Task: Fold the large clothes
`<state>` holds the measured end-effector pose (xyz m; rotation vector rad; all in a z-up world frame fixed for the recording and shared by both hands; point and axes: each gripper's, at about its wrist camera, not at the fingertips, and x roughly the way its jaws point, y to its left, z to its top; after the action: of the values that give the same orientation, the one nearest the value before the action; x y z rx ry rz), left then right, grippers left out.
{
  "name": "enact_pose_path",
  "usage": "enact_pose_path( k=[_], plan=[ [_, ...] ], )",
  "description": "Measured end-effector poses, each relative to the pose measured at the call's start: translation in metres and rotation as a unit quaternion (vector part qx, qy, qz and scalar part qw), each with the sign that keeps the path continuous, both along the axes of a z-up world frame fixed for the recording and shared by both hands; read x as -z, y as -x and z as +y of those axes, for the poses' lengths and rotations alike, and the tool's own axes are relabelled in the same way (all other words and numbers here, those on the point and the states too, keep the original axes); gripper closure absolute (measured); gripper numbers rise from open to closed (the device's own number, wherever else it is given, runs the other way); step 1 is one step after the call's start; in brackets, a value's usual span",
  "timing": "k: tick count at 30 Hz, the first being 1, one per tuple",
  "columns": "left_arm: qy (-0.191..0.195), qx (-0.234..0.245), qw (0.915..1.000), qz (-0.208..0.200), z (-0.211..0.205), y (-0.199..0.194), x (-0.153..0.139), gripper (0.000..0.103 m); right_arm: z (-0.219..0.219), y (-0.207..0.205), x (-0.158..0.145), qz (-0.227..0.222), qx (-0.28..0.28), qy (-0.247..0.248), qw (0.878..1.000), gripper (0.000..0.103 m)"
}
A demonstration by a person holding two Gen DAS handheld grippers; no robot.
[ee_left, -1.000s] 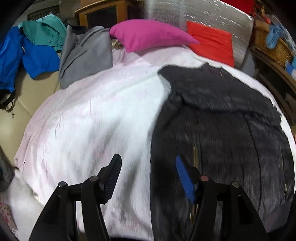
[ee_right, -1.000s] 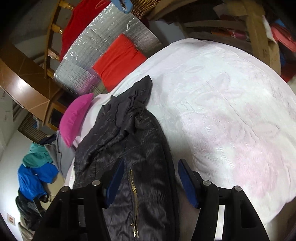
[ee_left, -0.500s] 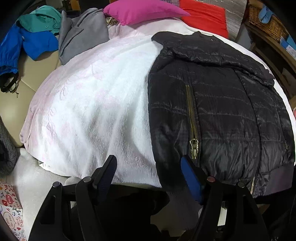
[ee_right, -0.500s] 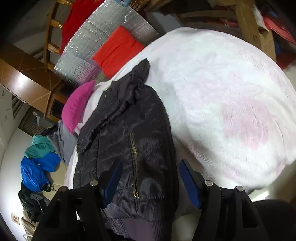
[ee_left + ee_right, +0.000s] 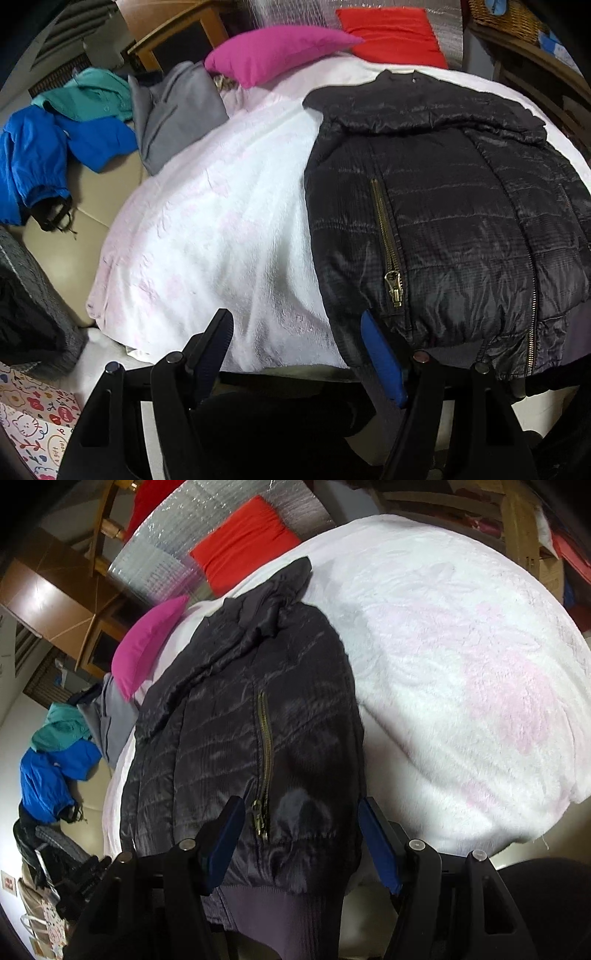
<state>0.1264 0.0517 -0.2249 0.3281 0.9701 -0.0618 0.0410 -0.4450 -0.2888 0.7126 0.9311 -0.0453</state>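
A black quilted jacket (image 5: 443, 221) with brass zippers lies flat on the white-pink bedspread (image 5: 207, 236), its sleeves folded in and its ribbed hem hanging over the near edge. It also shows in the right wrist view (image 5: 236, 723). My left gripper (image 5: 295, 354) is open and empty at the bed's near edge, just left of the jacket's lower left corner. My right gripper (image 5: 299, 842) is open, its jaws either side of the jacket's hem (image 5: 266, 904) without closing on it.
A magenta pillow (image 5: 273, 51) and a red pillow (image 5: 391, 33) lie at the head of the bed. Grey (image 5: 173, 110), teal (image 5: 88, 96) and blue (image 5: 40, 155) clothes are piled to the left. Wooden shelves (image 5: 524, 524) stand at the right.
Both grippers have pulled back toward the near edge of the bed. The jacket now lies flatter, with its hem over the edge. Both stay open.
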Motion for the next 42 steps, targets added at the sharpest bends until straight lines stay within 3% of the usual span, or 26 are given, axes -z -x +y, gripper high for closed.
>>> enact_pose_path(
  k=[14, 31, 35, 42],
  plan=[
    [0.012, 0.023, 0.9993, -0.027, -0.009, 0.020, -0.013, 0.031, 0.018, 0.004, 0.010, 0.036, -0.012, 0.018, 0.999, 0.032],
    [0.005, 0.022, 0.9995, -0.024, -0.013, 0.020, -0.012, 0.031, 0.016, 0.008, 0.011, 0.042, -0.012, 0.022, 0.999, 0.032],
    [0.011, 0.015, 0.9998, -0.003, -0.011, 0.015, -0.004, 0.031, 0.016, 0.010, 0.013, 0.044, -0.012, 0.021, 0.999, 0.031],
    [0.077, -0.009, 0.9929, 0.090, -0.001, -0.001, 0.029, 0.031, 0.018, 0.010, 0.016, 0.050, -0.015, 0.017, 0.999, 0.031]
  ],
)
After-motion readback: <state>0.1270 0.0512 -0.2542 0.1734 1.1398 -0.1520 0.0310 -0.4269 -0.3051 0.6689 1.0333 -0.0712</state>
